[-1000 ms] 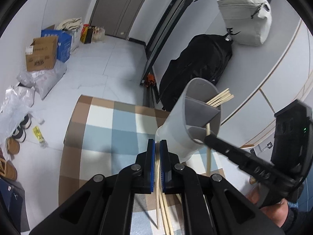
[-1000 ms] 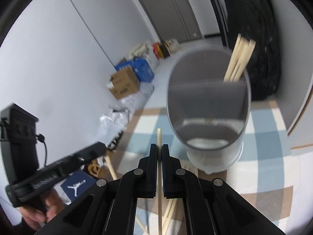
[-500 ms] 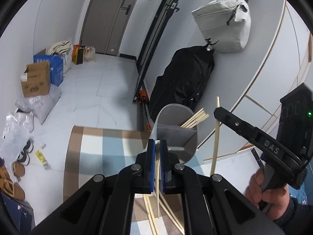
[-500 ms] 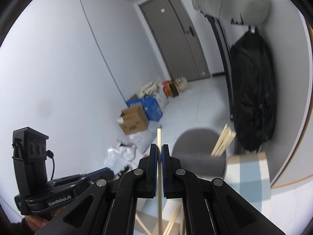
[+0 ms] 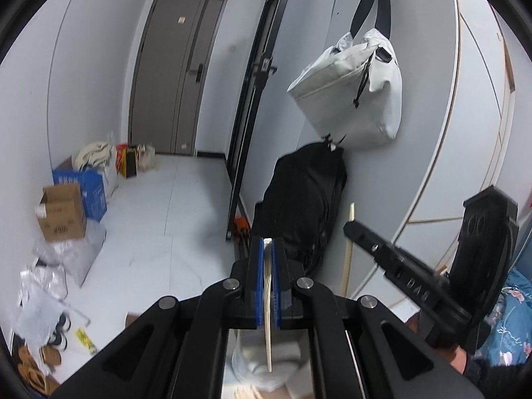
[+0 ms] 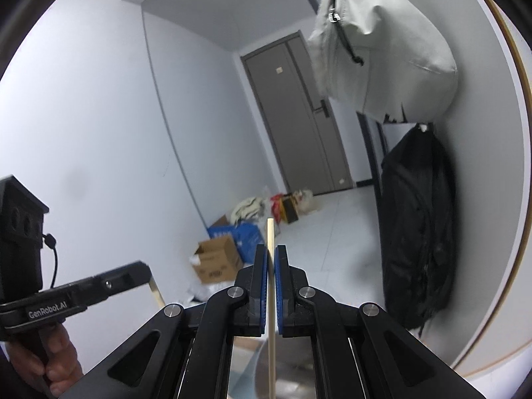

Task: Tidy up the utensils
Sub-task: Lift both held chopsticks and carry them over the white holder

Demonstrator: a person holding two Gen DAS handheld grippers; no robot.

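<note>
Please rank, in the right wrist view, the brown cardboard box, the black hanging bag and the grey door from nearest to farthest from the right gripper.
From the right gripper:
1. Brown cardboard box, on the floor just left of the fingertips.
2. Black hanging bag, against the right wall.
3. Grey door, at the corridor's far end.

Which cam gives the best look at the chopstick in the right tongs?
Right wrist view. The chopstick runs centred and sharp between the shut right tongs, its tip standing clear above the pads. The left wrist view shows it side-on, crossed by the right tongs and partly hidden.
</note>
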